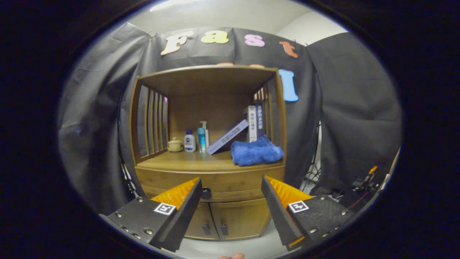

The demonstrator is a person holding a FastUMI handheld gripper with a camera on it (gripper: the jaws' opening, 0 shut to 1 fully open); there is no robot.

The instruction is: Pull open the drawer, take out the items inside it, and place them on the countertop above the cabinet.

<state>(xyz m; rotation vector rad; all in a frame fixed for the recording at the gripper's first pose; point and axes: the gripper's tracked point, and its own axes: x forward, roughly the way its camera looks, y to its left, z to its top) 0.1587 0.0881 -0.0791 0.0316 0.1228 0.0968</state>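
A: Drawer (215, 185) status? 
B: closed, knob (206, 193) just ahead of the hand-held gripper (231, 192), fingers spread wide with nothing between.
A: surface (194, 162)? 
B: blue cloth (256, 151), bottles (196, 139), cup (175, 144), books (253, 123).

The gripper view looked level and straight ahead at the wooden cabinet (210, 144) from a little way off, taking in its whole front. The gripper (231, 189) spread its fingers wide at 6 o'clock, framing the closed drawer (230, 180); the countertop (194, 162) lay toward 12 o'clock beyond them.
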